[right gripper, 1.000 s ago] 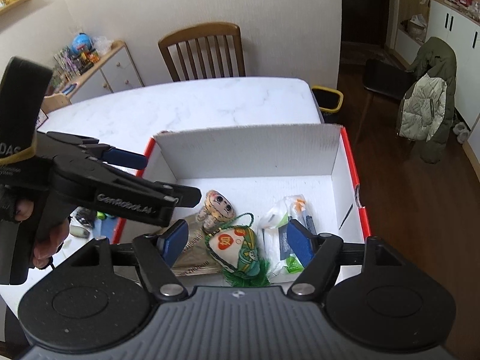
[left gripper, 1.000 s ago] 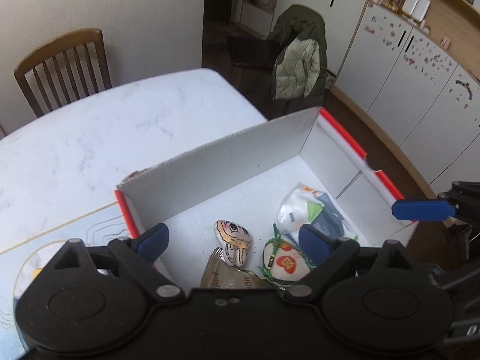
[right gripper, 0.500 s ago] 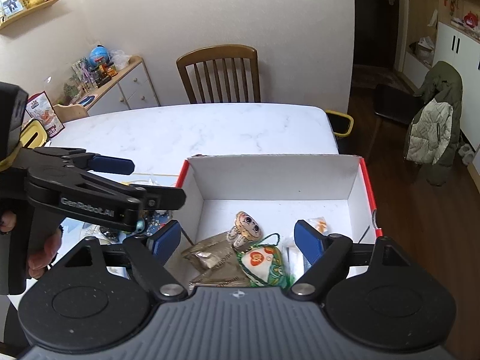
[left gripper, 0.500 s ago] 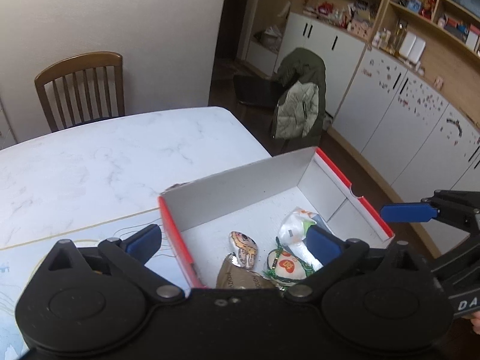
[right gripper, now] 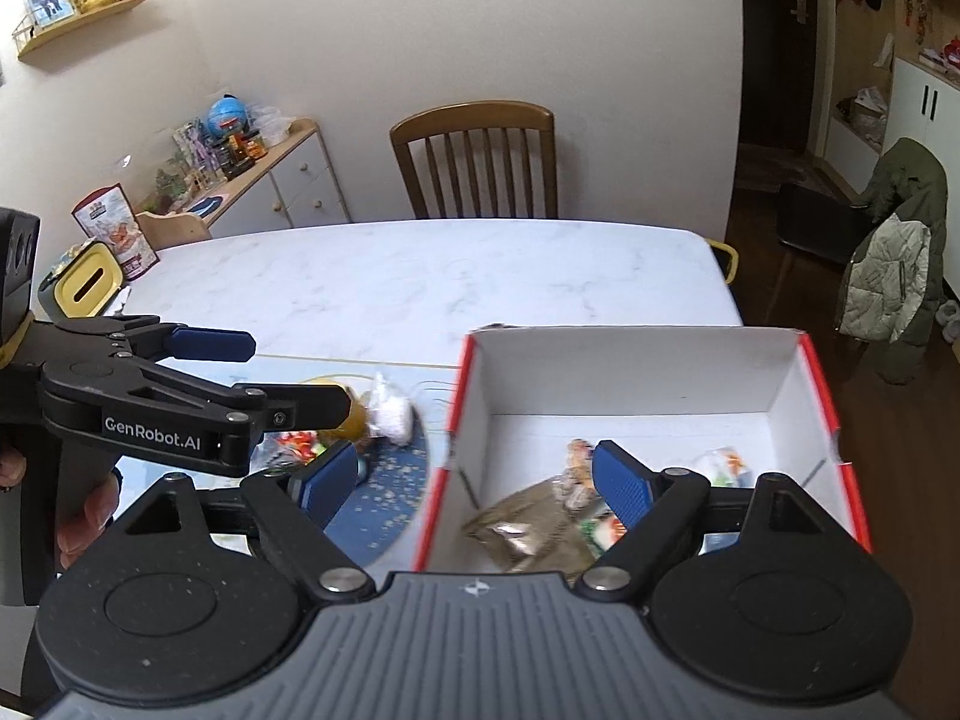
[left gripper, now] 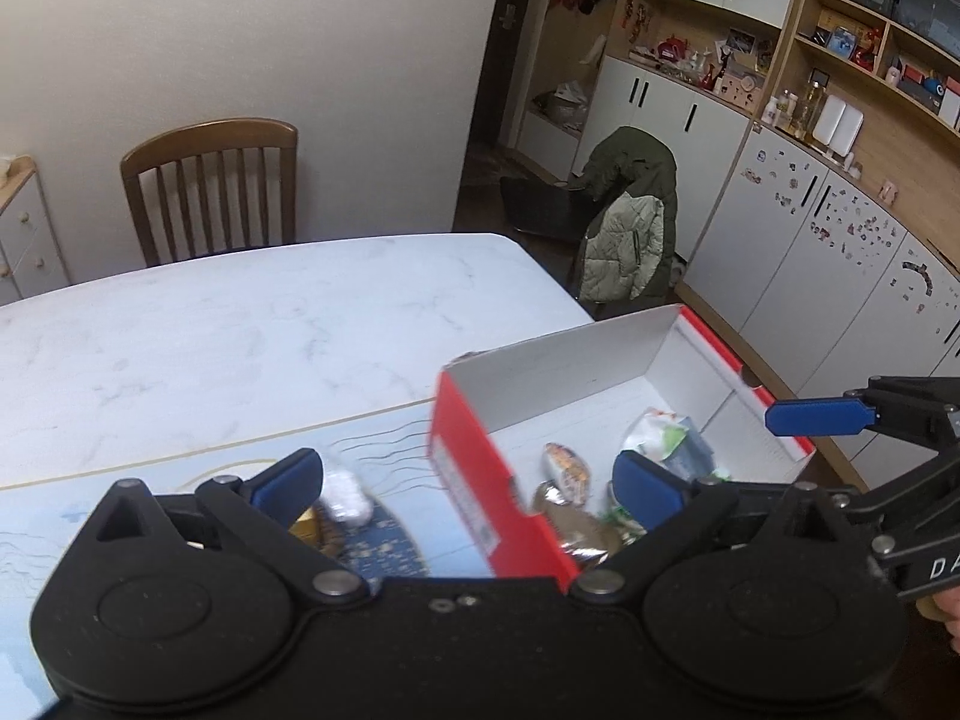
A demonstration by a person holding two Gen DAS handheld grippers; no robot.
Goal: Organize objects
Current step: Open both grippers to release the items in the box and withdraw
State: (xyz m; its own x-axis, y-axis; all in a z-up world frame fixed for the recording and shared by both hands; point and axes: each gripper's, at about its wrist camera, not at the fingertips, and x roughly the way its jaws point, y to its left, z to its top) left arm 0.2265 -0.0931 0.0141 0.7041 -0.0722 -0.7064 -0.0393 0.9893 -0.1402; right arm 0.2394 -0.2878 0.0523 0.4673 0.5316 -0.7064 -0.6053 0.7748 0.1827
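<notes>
Open tabletop up top, clutter low in frame

The marble table (right gripper: pixel 420 276) lies bare across mid-frame; the box (right gripper: pixel 636 360) wall blocks my right, loose items (right gripper: pixel 390 411) crowd lower left, my left gripper (right gripper: pixel 264 375) crosses there.

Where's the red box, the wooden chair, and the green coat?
red box (right gripper: pixel 630 372), right wrist view, on its white inner back wall.
wooden chair (right gripper: pixel 474 117), right wrist view, on the top rail.
green coat (left gripper: pixel 630 171), left wrist view, on the dark hood.

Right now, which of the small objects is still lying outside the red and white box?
The white wrapped packet lies on the blue mat, left of the box. The brown foil pouch and the painted figure lie inside the box.
</notes>
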